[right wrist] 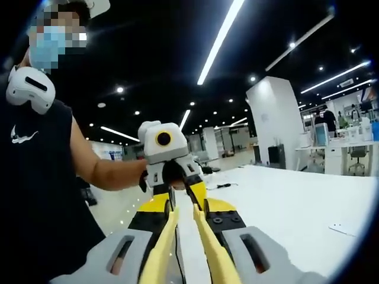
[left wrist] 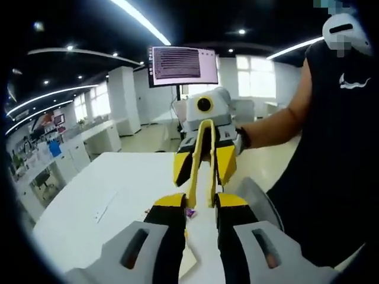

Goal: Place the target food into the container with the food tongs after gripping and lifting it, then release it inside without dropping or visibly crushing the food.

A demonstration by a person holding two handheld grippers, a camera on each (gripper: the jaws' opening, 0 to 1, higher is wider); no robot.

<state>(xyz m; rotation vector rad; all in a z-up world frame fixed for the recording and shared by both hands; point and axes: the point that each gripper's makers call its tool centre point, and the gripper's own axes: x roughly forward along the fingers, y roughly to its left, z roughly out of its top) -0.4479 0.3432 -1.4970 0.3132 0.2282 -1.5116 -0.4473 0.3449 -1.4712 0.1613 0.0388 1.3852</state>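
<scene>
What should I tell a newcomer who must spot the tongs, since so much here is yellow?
Start at the large white table. Above it the left gripper and right gripper face each other, with the yellow plastic food tongs between them. In the left gripper view they are two thin plain strips forming a narrow upside-down V, slimmer than the blocky black-and-yellow jaws flanking them.
</scene>
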